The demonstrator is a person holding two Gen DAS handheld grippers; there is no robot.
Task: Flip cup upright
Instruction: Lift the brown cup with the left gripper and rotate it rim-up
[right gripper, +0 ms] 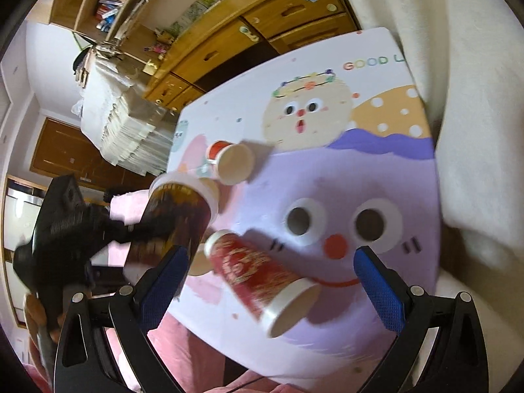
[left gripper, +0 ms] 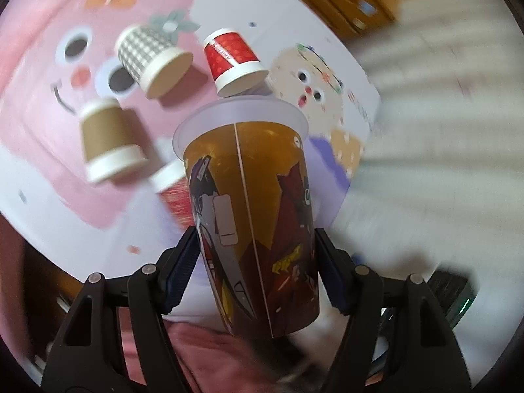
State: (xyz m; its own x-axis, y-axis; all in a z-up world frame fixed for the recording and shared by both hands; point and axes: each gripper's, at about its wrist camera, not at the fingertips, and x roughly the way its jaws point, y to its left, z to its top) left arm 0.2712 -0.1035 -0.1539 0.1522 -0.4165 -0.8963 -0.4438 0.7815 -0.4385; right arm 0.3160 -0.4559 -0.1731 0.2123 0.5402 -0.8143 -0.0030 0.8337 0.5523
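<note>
My left gripper (left gripper: 255, 258) is shut on a tall amber plastic cup with printed figures (left gripper: 252, 216). It holds the cup in the air above the table, mouth pointing away from the camera. The right wrist view shows the same cup (right gripper: 177, 216) held by the left gripper at the table's left edge. My right gripper (right gripper: 271, 278) is open and empty, above a tall red paper cup (right gripper: 262, 278) that lies on its side with its mouth toward me.
A cartoon-printed table top (right gripper: 376, 170) holds other cups on their sides: a checked one (left gripper: 147, 55), a brown one (left gripper: 108, 140) and a small red one (left gripper: 232, 57) (right gripper: 229, 160). Wooden cabinets (right gripper: 262, 32) stand behind.
</note>
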